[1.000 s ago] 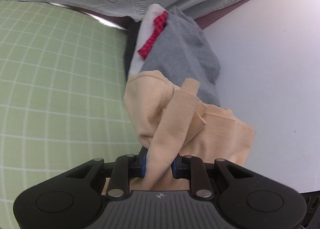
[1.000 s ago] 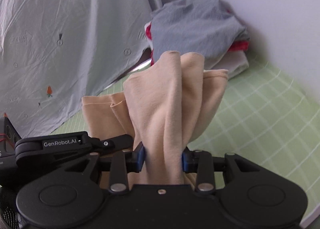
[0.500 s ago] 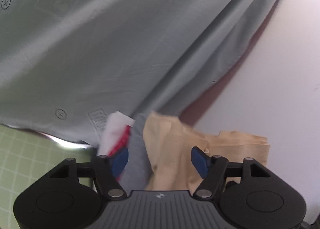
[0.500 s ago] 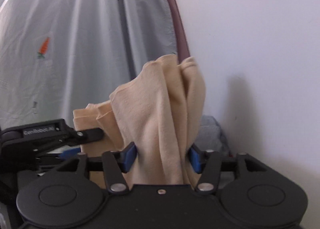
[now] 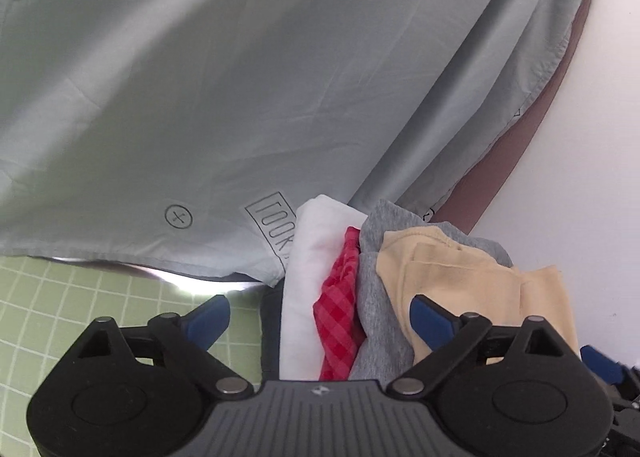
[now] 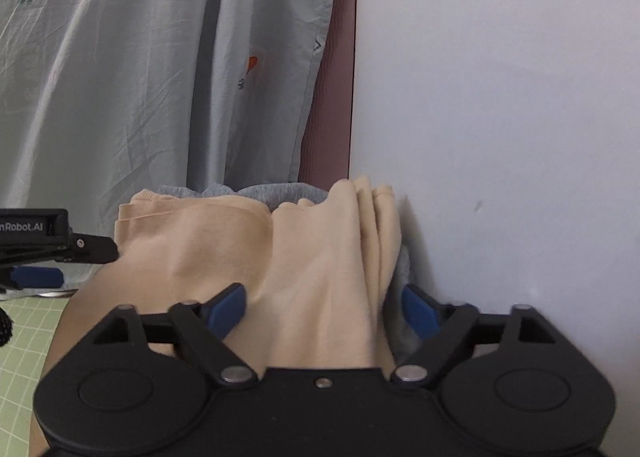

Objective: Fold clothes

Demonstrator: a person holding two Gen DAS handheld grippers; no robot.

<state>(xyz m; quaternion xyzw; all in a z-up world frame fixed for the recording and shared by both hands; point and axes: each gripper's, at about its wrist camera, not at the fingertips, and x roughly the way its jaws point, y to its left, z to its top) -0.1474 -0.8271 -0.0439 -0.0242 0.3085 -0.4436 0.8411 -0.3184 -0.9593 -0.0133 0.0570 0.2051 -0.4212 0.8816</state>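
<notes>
- Left wrist view: the left gripper (image 5: 316, 311) is now standing with its blue pads spread wide and nothing between them, whereas a second ago it was pinching the peach garment (image 5: 480, 289); that garment is now lying on top of the stack of clothes, over the grey garment (image 5: 376, 321), the red checked cloth (image 5: 340, 317) and the white garment (image 5: 304, 277); the stack is sitting on the green grid mat (image 5: 60, 309), close to the grey curtain (image 5: 240, 77) and the white wall (image 5: 592, 137); this is suggesting the folded piece is being delivered to the pile.
- The left gripper is pointing level at the side of the stack, its pads straddling the layers without touching them as far as the view shows.
- Right wrist view: the right gripper (image 6: 324, 307) is likewise opening, its pads apart on either side of a raised fold of the peach garment (image 6: 320, 265), which half a second ago was hanging upright between them; whether the pads are brushing the cloth cannot be told.
- The right gripper is aiming forward and low over the stack, hard against the wall, with the left gripper showing at the left edge.
</notes>
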